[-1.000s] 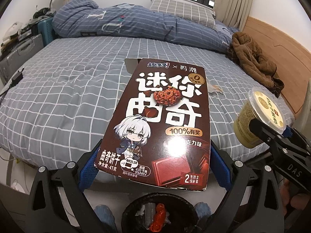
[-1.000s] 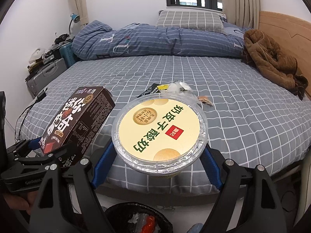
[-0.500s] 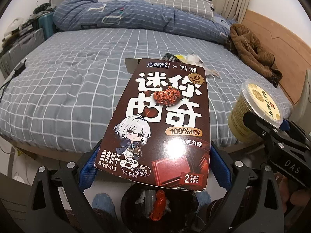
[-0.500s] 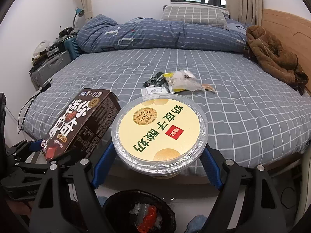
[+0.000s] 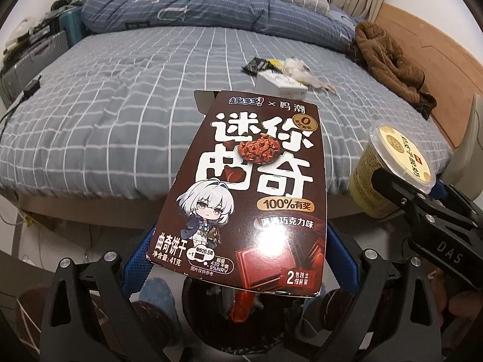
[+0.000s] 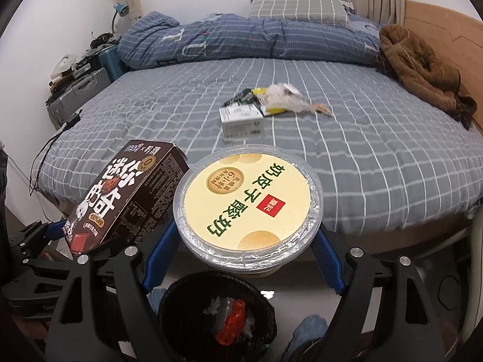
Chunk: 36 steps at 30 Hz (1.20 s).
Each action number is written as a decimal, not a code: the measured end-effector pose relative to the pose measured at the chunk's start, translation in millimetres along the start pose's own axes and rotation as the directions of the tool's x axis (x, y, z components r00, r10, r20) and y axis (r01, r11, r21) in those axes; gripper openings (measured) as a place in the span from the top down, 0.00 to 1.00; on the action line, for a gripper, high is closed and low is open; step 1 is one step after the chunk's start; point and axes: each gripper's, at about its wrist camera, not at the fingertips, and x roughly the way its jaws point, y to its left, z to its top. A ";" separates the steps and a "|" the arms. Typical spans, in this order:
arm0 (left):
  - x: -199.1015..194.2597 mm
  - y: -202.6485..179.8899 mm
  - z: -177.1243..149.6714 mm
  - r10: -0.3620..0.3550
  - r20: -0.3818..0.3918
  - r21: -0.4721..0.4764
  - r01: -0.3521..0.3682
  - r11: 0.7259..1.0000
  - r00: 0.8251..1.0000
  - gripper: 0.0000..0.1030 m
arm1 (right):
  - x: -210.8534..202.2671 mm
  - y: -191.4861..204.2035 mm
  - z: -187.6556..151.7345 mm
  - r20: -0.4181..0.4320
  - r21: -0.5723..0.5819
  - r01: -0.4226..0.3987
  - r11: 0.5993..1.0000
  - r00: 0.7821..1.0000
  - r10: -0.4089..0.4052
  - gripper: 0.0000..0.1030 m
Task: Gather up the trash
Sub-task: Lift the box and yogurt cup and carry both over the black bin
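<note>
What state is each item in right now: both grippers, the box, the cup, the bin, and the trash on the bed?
Left gripper: shut on the cookie box.
Cookie box: held, top flap open, above the bin.
Right gripper: shut on the yogurt cup.
Yogurt cup: lid sealed, held above the bin.
Trash bin: open, some trash inside.
White carton: lying on the bed.
Wrappers: loose on the bed beside the carton.

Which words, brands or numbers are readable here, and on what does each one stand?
Cookie box: "迷你曲奇", "100%有奖", "曲奇饼干", "净含量: 41克".
Yogurt cup lid: "奶皮子酸奶".
Right gripper body: "DAS".
Quilt: a large "T".
White box on the bed: print too small to read.
</note>
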 end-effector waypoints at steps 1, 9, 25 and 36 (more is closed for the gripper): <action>0.3 -0.7 -3.0 0.000 -0.006 0.000 0.000 1.000 1.000 0.09 | -0.4 -0.6 -4.2 -0.007 0.002 0.002 1.000 1.000 -0.002 0.25; -1.4 -1.1 -32.1 0.014 -0.066 -0.003 -0.014 1.000 0.998 0.09 | -3.4 -3.7 -32.1 -0.062 0.014 0.018 1.000 0.998 -0.017 0.25; 45.8 7.2 -77.4 0.002 -0.210 -0.001 -0.002 1.000 0.978 0.09 | 35.7 -10.0 -80.2 -0.210 0.000 0.047 0.999 0.977 -0.045 0.25; 108.9 -0.1 -90.9 0.006 -0.325 0.021 0.001 1.000 0.946 0.09 | 82.5 -33.5 -98.4 -0.302 0.033 0.082 0.996 0.951 -0.068 0.25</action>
